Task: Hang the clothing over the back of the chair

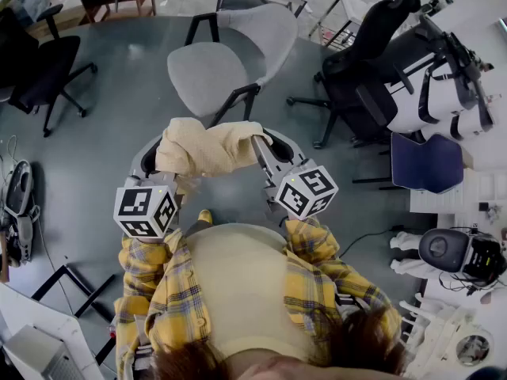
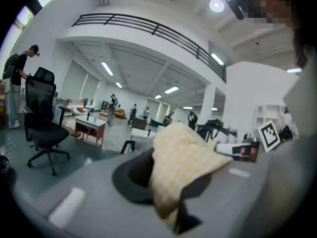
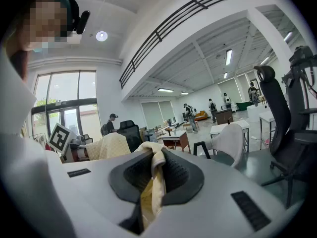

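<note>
Grey moulded jaws of the left gripper pinch one bunched end of the cream, waffle-textured clothing; the right gripper clamps the other end in a narrow fold. It hangs crumpled between them in the air, near the rounded grey chair.

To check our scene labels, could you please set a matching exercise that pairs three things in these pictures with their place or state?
Things:
1. clothing
2. grey chair
3. tall black chair

Place or state:
A. unoccupied, directly ahead of the person
B. upper right of the head view
C. pinched by the left gripper and the right gripper

Pairs: 1-C; 2-A; 3-B
</note>
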Demonstrator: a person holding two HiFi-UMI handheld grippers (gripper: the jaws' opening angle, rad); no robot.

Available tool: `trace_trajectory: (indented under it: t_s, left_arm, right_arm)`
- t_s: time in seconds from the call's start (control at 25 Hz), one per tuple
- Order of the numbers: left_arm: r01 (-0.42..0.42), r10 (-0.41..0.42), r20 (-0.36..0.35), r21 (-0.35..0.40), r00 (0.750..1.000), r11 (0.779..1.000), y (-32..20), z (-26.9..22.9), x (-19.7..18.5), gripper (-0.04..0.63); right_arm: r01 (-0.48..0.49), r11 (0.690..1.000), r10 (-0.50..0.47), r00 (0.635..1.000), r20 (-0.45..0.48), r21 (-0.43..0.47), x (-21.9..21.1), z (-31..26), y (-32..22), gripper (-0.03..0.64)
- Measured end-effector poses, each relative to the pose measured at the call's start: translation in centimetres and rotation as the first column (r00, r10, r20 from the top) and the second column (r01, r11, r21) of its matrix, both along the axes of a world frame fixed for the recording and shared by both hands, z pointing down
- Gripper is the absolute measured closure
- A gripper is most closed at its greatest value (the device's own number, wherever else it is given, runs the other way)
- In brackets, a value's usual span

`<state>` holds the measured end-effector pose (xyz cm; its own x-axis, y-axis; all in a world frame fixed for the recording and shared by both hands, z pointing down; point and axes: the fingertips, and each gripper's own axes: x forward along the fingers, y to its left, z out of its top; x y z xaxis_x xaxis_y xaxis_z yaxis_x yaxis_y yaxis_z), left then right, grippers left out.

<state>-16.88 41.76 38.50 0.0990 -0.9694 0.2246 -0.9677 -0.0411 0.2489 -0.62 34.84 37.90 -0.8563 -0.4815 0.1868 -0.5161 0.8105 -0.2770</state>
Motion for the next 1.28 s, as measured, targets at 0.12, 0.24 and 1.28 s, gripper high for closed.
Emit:
trace_trajectory:
  t_s: [0.12, 0.24, 1.28]
  left_arm:
    - [0.006, -0.007, -0.005, -0.009, 1.0, 1.0, 0.5, 0.3, -1.2, 0.531]
    - [0.017, -0.017, -0.007, -0.015, 1.0, 1.0, 1.1, 0.7, -2.6, 0.531]
    - [0.047, -0.045, 0.037, -0.036, 0.998, 0.998, -11.9, -0.6, -3.1, 0.531]
  right_arm:
    - [0.005, 1.0, -0.005, 1.0, -0.007, 0.005, -1.3, 0.0, 0.2, 0.581]
    - [0.007, 1.0, -0.007, 1.0, -0.008, 0.004, -2.5, 0.2, 0.5, 0.581]
    - [0.088, 0.995, -0.087, 0.995, 0.04, -0.042, -4.2, 0.2, -9.7, 0.581]
